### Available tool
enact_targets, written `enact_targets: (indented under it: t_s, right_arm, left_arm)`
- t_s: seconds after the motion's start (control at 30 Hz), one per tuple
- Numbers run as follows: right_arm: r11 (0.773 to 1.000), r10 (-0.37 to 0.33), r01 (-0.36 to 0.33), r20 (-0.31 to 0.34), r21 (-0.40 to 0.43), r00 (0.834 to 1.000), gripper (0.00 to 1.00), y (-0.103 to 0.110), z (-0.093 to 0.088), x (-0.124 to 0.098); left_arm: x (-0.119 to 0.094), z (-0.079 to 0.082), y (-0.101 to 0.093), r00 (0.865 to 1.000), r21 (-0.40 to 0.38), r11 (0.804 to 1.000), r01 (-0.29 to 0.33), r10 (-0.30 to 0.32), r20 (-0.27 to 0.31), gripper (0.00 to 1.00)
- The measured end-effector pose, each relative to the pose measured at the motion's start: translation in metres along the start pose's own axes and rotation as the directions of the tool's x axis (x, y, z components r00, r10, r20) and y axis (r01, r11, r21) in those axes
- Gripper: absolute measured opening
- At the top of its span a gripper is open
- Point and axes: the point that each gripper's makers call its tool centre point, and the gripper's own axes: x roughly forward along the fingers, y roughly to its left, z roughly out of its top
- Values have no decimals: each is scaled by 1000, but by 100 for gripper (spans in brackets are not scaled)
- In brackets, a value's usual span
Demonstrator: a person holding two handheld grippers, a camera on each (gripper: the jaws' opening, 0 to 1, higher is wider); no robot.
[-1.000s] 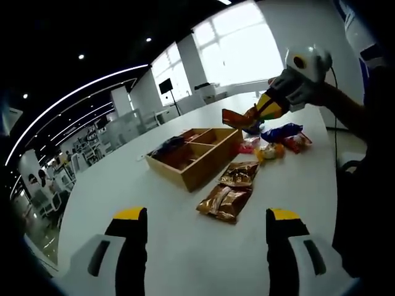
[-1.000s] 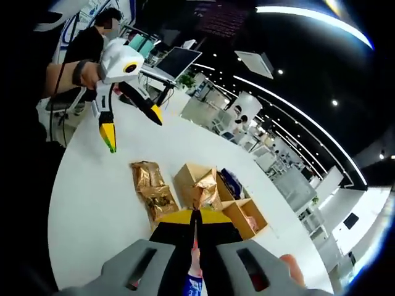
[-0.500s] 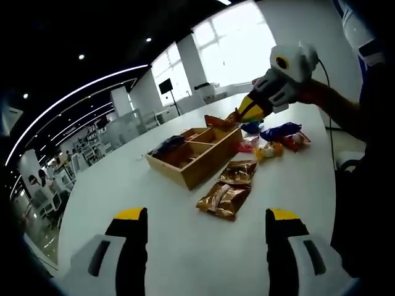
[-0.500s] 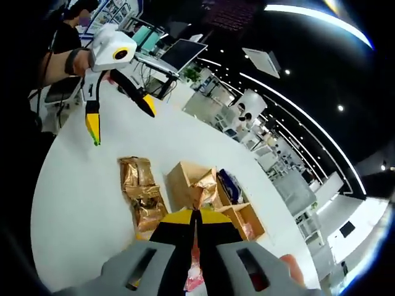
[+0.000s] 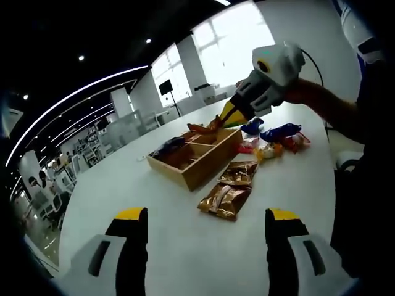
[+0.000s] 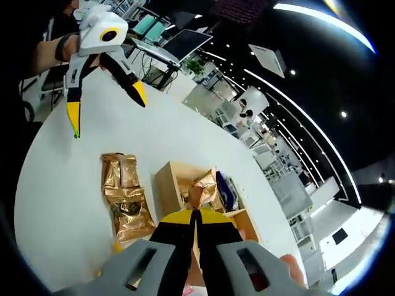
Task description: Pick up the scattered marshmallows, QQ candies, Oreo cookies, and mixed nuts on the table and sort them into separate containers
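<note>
1. Right gripper (image 6: 195,216), jaws pinched together, is gripping a crinkled orange packet (image 6: 205,187) over the divided wooden box (image 5: 196,152).
2. Left gripper (image 5: 200,219) is hovering, jaws spread wide, empty.
3. Glossy gold foil packets (image 5: 227,190) are lying at the box's 5 o'clock on the white table (image 5: 123,185).

White worktop (image 5: 185,246) carrying a divided wooden box (image 5: 194,154). Just beside the box lie two gold snack packets (image 5: 229,190); near its far end lies a cluster of colourful packets (image 5: 274,139).

one wooden tray (image 5: 199,161), two gold packets (image 5: 229,188) on the table, one packet (image 6: 204,187) held, two grippers
</note>
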Motion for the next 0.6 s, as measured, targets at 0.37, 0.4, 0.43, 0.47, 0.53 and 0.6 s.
enact_targets:
  t_s: [0.37,0.4,0.43,0.47,0.53,0.6]
  right_arm:
    - [1000,2,-2,-30,-8,1000,0,-3,-1,17]
    - [1000,3,-4,-29,-11,1000,0,-3,-1,18]
    - [1000,5,-5,-30,-16,1000,0,-4,0,20]
    - [1000,6,-7,-30,-25,1000,0,-6,0,22]
    - [999,7,-8,-31,-32,1000,0,-12,2,26]
    - [1000,8,-9,-30,-28,1000,0,-17,2,29]
  left_arm:
    - [-1,2,1,1000,2,1000,-6,6,4,82]
    - [-1,1,1,1000,1,1000,-6,6,4,82]
    - [-1,1,1,1000,0,1000,-6,6,2,82]
    - [-2,0,1,1000,0,1000,-6,6,0,82]
    - [-2,-2,2,1000,-2,1000,-7,7,-5,82]
    - [-2,-2,2,1000,2,1000,-11,12,-12,82]
